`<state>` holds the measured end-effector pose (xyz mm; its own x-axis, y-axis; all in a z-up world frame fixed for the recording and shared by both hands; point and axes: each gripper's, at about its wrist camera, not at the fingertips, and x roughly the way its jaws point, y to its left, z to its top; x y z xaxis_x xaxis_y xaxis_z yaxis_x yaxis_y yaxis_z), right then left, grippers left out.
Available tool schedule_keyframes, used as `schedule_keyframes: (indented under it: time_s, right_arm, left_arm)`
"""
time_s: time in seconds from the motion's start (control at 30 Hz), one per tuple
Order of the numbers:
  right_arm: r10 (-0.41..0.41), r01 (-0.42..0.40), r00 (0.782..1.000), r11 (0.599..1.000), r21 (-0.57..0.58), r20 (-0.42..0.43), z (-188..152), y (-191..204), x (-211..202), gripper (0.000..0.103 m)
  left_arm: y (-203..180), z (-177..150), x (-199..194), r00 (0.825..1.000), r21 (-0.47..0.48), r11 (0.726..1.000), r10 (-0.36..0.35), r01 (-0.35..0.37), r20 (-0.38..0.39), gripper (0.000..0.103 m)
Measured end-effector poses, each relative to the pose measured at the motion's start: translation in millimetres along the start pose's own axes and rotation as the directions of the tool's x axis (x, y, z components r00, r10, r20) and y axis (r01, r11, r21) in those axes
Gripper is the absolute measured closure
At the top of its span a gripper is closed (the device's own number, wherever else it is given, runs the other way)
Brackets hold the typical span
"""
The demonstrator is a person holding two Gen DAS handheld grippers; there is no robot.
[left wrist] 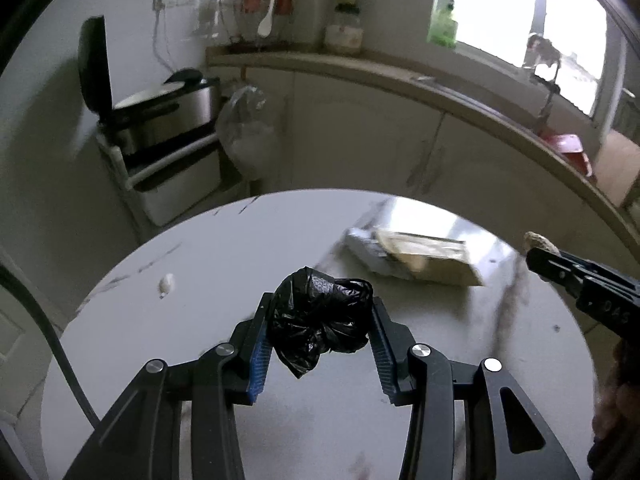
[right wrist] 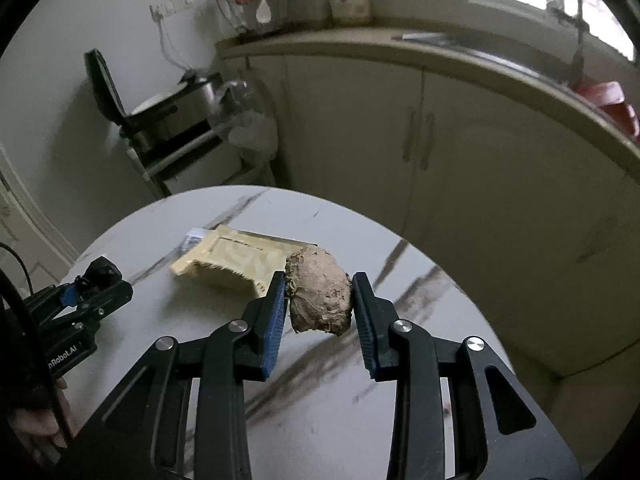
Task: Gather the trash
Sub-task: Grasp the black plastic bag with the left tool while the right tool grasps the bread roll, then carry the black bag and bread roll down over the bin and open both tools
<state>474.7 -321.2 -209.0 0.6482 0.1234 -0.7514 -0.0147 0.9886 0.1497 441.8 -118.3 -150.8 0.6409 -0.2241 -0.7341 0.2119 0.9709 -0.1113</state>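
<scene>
My left gripper (left wrist: 318,310) is shut on a crumpled black plastic bag (left wrist: 320,316), held a little above the round white marble table (left wrist: 224,256). My right gripper (right wrist: 319,292) is shut on a brown crumpled paper ball (right wrist: 320,296), also lifted off the table (right wrist: 420,288). A beige flat packet (left wrist: 432,260) lies on a grey wrapper toward the far side of the table; it shows as the beige packet (right wrist: 236,260) in the right wrist view. A small white scrap (left wrist: 166,284) lies at the table's left. The right gripper (left wrist: 536,258) enters the left view at the right edge; the left gripper (right wrist: 96,276) shows at the right view's left.
Beyond the table stand cream kitchen cabinets (left wrist: 360,128) under a curved counter with a sink and a red basin (left wrist: 568,148). A cooker with its lid up (left wrist: 160,112) sits on a rack at left, a clear plastic bag (left wrist: 244,128) hanging beside it.
</scene>
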Motion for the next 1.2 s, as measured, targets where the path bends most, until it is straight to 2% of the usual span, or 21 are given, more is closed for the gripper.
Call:
schedule_keyframes:
  time_s: [0.27,0.5,0.67,0.8,0.93,1.07,1.1,1.2]
  right_arm:
    - [-0.009,0.006,0.997,0.999,0.036,0.083,-19.0,-20.4,-69.0,0.073]
    - [-0.05,0.033,0.989,0.992,0.119,0.139,-60.4,-74.7,-132.4,0.073]
    - [-0.113,0.08,0.985,0.969,0.236,0.13,-109.5,-142.6,-169.5,0.073]
    - [-0.176,0.136,0.98,0.933,0.333,0.094,-151.6,-201.0,-191.0,0.073]
    - [-0.226,0.188,0.973,0.895,0.404,0.048,-191.4,-250.3,-204.9,0.073]
    - [-0.239,0.212,0.971,0.868,0.449,0.004,-220.7,-285.9,-206.2,0.073]
    - [-0.239,0.214,0.971,0.863,0.458,-0.004,-226.6,-292.2,-205.2,0.072]
    - [-0.227,0.216,0.973,0.847,0.486,-0.036,-244.4,-312.2,-194.3,0.072]
  left_arm:
    - [-67.0,-26.3,-57.5,0.995,0.088,0.993,-0.087,0.084,0.039,0.062]
    - [-150.9,-53.8,-78.4,0.983,0.18,0.967,-0.184,0.18,0.006,0.062]
    - [-223.2,-74.4,-74.9,0.963,0.27,0.924,-0.264,0.271,-0.062,0.062]
    - [-275.7,-92.8,-71.7,0.944,0.327,0.886,-0.31,0.329,-0.11,0.062]
    - [-323.6,-107.5,-66.1,0.928,0.371,0.85,-0.341,0.373,-0.151,0.062]
    - [-358.3,-118.2,-52.5,0.918,0.41,0.821,-0.348,0.397,-0.191,0.062]
    - [-365.1,-121.4,-49.5,0.887,0.406,0.789,-0.417,0.461,-0.197,0.062]
    - [-386.2,-127.4,-31.9,0.877,0.411,0.776,-0.413,0.479,-0.245,0.062]
